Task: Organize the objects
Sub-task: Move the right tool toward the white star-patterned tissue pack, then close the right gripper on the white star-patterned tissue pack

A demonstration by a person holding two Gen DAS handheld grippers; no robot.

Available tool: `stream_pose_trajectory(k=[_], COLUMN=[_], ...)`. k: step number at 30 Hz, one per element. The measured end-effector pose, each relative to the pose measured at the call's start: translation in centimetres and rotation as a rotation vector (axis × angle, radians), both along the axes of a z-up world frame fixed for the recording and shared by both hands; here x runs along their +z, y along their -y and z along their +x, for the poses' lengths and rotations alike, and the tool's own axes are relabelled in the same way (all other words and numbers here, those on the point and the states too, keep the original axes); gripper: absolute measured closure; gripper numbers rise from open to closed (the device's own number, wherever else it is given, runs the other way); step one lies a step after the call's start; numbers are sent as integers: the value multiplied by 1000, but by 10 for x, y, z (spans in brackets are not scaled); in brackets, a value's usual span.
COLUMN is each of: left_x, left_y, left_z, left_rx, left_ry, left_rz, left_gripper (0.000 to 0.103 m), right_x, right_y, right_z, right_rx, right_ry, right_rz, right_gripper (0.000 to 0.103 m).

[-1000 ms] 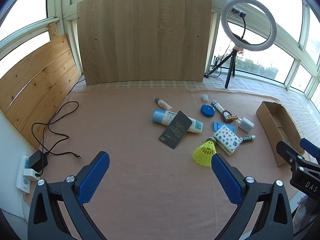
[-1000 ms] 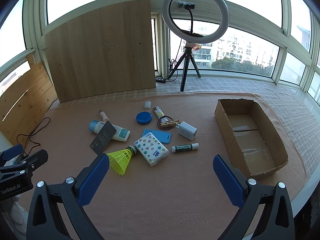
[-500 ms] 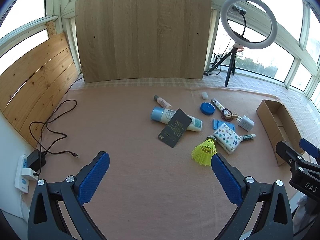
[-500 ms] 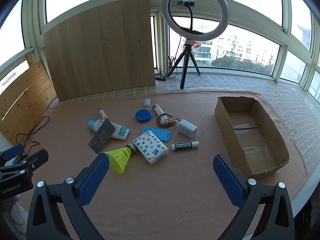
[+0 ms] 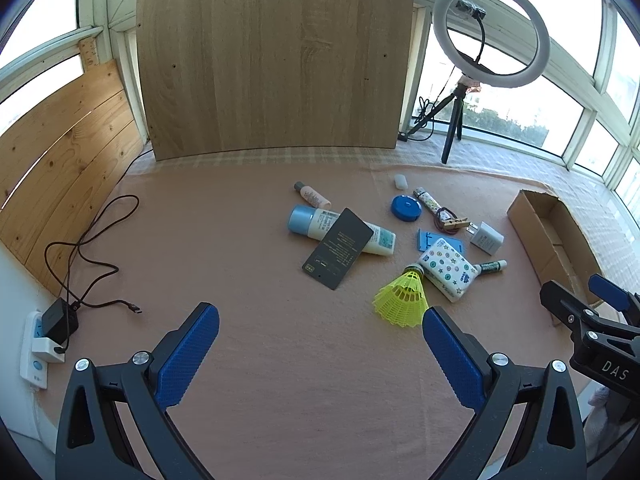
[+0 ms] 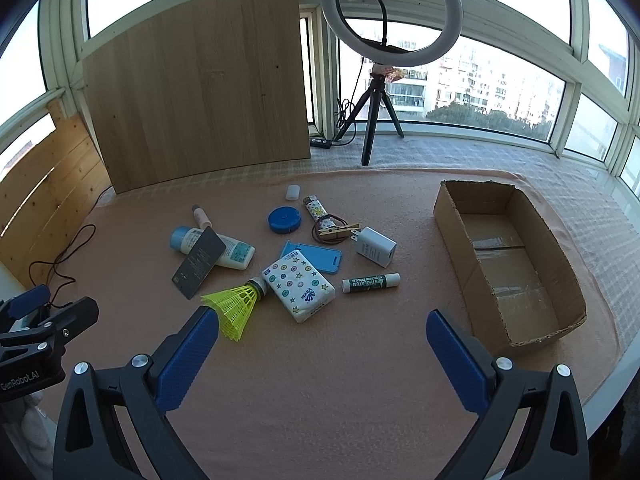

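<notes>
Lip balm stick (image 6: 371,282) reads "MENTHOLATUM", lies centre frame in right wrist view, long axis approx left-right, white cap end toward cardboard box (image 6: 532,240) at right. Tissue pack (image 6: 298,285) w/ star print reads "Vinda", just left of it; yellow shuttlecock (image 6: 236,304) touches its lower-left side, cork toward pack, skirt to lower left. Left gripper (image 5: 320,342) & right gripper (image 6: 322,344) both spread wide, holding nothing, above pink cloth (image 6: 320,380). Left gripper body reads "GenRobot.AI".
</notes>
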State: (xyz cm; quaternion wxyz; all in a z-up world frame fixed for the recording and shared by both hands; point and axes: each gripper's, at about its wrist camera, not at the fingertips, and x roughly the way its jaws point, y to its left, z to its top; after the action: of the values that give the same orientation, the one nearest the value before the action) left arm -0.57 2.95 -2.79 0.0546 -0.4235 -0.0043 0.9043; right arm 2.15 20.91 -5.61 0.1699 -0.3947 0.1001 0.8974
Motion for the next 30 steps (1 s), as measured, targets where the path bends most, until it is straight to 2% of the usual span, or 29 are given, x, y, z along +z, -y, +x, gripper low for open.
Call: stream_pose_trajectory(k=[16,23,27,30], left_x=[-16,-23,-29,-33], left_y=[-43,-69,-79,-85], left_z=[-14,-20,-25,-28], left_rx=[-77,-121,-132,-146], left_ry=[7,8,15,22], left_rz=[1,18,30,38], left_gripper=[1,4,10,16], right_x=[-14,-19,-25,-30], right_y=[-25,-41,-50,-57], right_z=[-18,-30,-37,-42], right_rx=[43,81,109,127], right_ry=[34,45,62,72], right_rz=[-22,-49,-86,-131], right_gripper=[1,9,22,25])
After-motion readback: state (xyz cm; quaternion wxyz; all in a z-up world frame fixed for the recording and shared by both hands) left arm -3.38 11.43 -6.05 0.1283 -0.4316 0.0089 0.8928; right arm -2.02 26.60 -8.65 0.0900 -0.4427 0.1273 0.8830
